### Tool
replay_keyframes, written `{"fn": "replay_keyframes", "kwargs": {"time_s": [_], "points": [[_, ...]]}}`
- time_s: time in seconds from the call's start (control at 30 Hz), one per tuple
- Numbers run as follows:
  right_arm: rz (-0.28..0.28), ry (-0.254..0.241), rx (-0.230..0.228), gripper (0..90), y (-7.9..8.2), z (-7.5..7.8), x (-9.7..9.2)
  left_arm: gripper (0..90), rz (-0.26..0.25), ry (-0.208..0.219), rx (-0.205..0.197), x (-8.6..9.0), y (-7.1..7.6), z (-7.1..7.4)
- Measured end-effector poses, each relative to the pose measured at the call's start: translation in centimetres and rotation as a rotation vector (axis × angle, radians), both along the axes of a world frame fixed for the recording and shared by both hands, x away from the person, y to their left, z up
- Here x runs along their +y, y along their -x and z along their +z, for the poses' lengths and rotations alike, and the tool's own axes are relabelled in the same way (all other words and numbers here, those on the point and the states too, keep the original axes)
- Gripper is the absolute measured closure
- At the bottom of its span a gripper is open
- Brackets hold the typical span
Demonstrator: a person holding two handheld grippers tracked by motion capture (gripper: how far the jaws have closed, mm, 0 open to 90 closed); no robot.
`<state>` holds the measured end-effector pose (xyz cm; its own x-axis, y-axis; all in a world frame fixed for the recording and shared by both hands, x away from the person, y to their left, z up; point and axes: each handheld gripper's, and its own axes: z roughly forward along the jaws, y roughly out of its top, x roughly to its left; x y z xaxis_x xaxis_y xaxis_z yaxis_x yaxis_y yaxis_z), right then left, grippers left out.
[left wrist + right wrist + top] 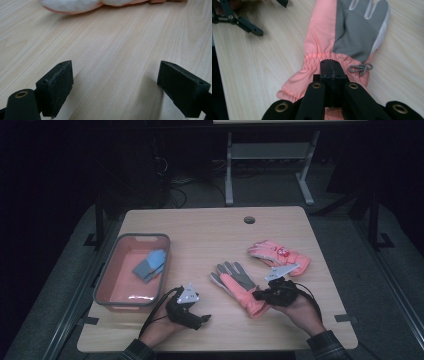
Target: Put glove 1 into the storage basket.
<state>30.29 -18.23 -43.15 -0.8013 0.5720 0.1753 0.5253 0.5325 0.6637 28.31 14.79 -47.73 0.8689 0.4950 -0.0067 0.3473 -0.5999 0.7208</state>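
Note:
A pink glove (235, 282) with a grey palm lies palm up on the wooden table, fingers pointing away; its grey palm (352, 30) and a small grey clip (360, 68) show in the right gripper view. My right gripper (257, 295) sits at the glove's cuff, and its jaws (333, 65) are pressed together on the gathered pink fabric. A second pink glove (277, 254) lies just behind, back side up. My left gripper (202, 319) rests low on the table near the front edge, open (116, 68) with bare wood between its pads. The glove's edge (75, 5) lies ahead of it.
A grey-rimmed pink bin (145, 236) stands at the table's left side with a blue-grey glove (150, 265) inside. A round cable hole (249, 219) is near the far edge. Beyond the table stands a metal desk frame (228, 170).

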Motion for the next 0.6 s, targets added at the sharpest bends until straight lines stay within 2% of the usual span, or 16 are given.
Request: {"fn": "replay_keyframes", "kwargs": {"time_s": [0.1,0.17,0.3,0.33,0.43,0.6], "points": [[-0.006,-0.018,0.006,89.9,0.6,0.0,-0.7,12.5,0.001,0.002,0.001,0.0,0.0,0.0],[-0.002,-0.026,-0.008,89.9,0.5,0.4,-0.8,12.5,0.003,0.003,0.000,0.0,0.0,0.0],[-0.008,-0.045,-0.029,89.8,-0.6,1.2,0.0,12.5,-0.002,-0.004,-0.005,0.0,0.0,0.0],[-0.008,-0.045,-0.031,89.8,-1.1,1.3,0.4,12.5,0.004,0.006,-0.002,0.0,0.0,0.0],[-0.003,-0.034,-0.033,89.8,-2.3,1.1,1.5,12.5,-0.001,-0.005,-0.002,0.0,-0.1,0.0],[0.000,0.013,-0.008,89.9,-3.8,0.0,2.8,12.5,0.001,-0.003,0.002,0.0,0.0,0.0]]}}
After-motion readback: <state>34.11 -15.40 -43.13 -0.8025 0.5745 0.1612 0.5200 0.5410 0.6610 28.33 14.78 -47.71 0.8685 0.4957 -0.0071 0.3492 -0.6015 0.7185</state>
